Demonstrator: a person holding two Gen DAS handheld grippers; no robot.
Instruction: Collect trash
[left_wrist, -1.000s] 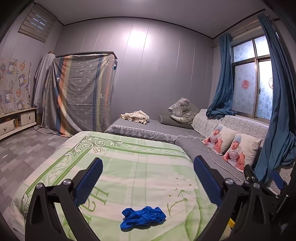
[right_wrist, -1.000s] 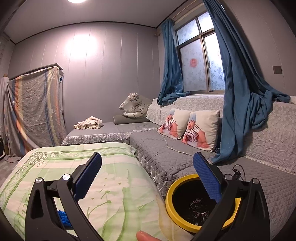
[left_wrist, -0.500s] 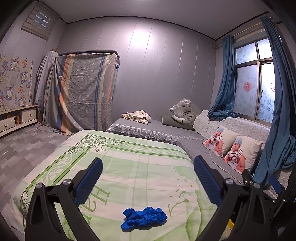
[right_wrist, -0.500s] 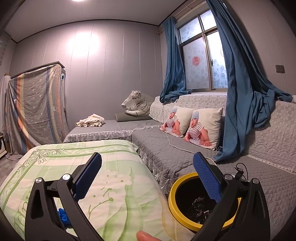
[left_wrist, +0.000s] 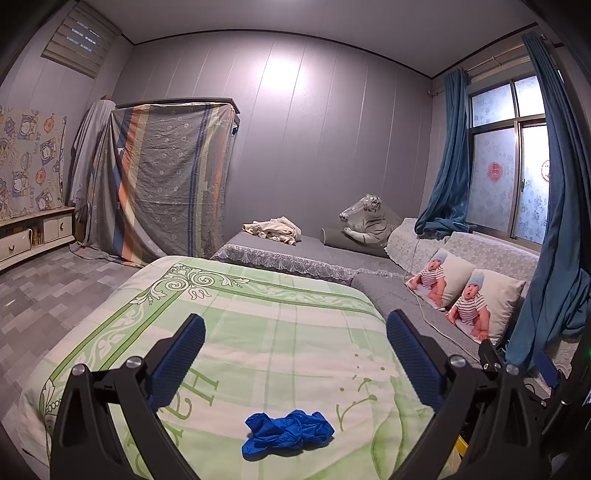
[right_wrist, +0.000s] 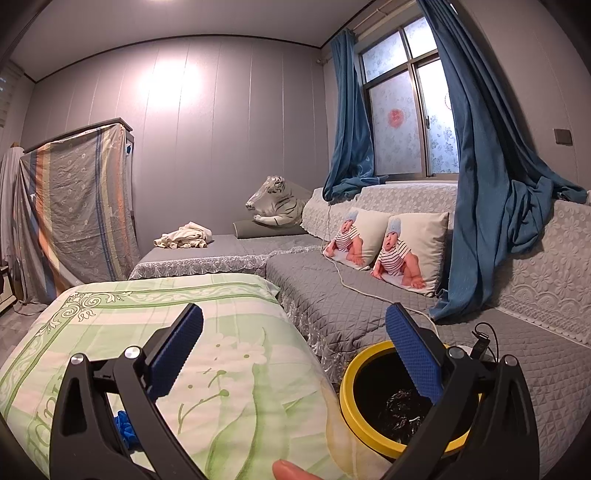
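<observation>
My left gripper (left_wrist: 295, 354) hangs with its jaws spread wide and empty over the green quilt (left_wrist: 280, 332), the crumpled blue glove (left_wrist: 288, 435) lying just below them near the quilt's near edge with bare cloth on every side. My right gripper (right_wrist: 294, 349) is likewise spread and empty, straddling the quilt's right edge and the yellow-rimmed bin (right_wrist: 351, 398) beside it, which stands open.

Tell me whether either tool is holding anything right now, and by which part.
Nothing is held. The left tool and right tool are both open and empty; the crumpled blue glove lies untouched on the green bedspread.
</observation>
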